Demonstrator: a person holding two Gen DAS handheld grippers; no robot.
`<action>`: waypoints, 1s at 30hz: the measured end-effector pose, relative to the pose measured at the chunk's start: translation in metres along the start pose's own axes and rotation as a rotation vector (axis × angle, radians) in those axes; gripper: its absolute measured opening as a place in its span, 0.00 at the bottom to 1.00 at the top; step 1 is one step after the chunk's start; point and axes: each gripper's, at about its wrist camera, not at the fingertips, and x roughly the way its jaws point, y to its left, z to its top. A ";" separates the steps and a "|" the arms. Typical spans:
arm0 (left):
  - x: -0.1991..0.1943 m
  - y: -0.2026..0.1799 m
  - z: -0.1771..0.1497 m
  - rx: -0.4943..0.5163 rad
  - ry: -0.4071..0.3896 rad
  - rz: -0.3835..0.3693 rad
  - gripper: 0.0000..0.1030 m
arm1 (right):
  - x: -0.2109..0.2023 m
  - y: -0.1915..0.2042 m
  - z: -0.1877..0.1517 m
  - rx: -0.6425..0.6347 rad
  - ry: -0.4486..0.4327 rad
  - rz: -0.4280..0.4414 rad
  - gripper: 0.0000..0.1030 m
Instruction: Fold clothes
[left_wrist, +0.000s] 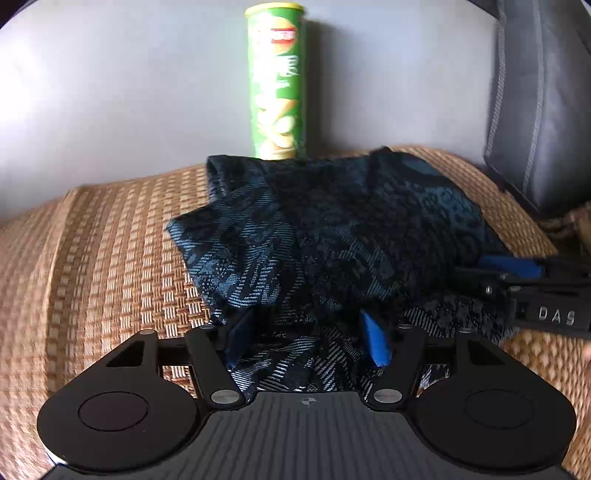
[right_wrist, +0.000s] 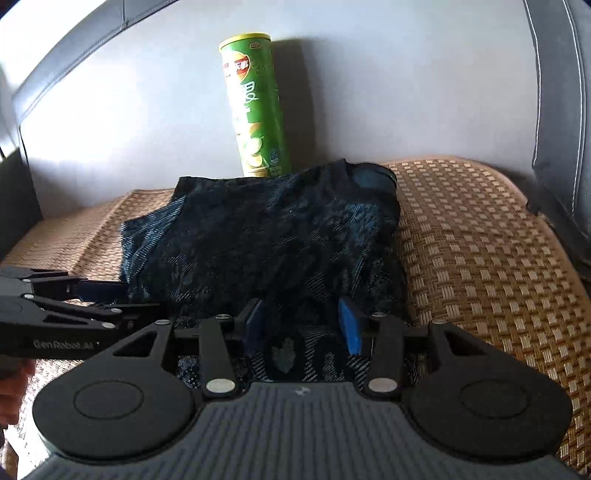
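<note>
Patterned dark-blue garment (left_wrist: 332, 229), rumpled, on woven mat (left_wrist: 110, 258).

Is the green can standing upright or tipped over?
Upright. The green can stands on its base behind the dark cloth, lid on top.

Home: grey sofa (right_wrist: 110, 110), woven seat mat (right_wrist: 480, 258), snack can (right_wrist: 255, 107).

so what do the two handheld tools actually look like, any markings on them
Both match: the left tool and right tool have black linkage arms with silver pivot screws, two round black discs at the base, a ribbed grey plate between them, and blue pads on the fingers. Seen from the other camera, the right one reads "DAS" and the left one "GenRobot.AI" in pale lettering.
</note>
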 end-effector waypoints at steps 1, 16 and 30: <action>0.000 0.000 0.000 -0.007 -0.001 0.003 0.71 | 0.001 0.000 0.000 0.000 -0.001 -0.001 0.49; -0.047 0.011 0.016 -0.223 0.172 0.005 0.86 | -0.030 -0.005 0.022 0.149 0.043 0.042 0.69; -0.182 -0.028 -0.022 -0.310 0.270 0.155 0.95 | -0.179 0.014 0.010 0.171 0.098 0.111 1.00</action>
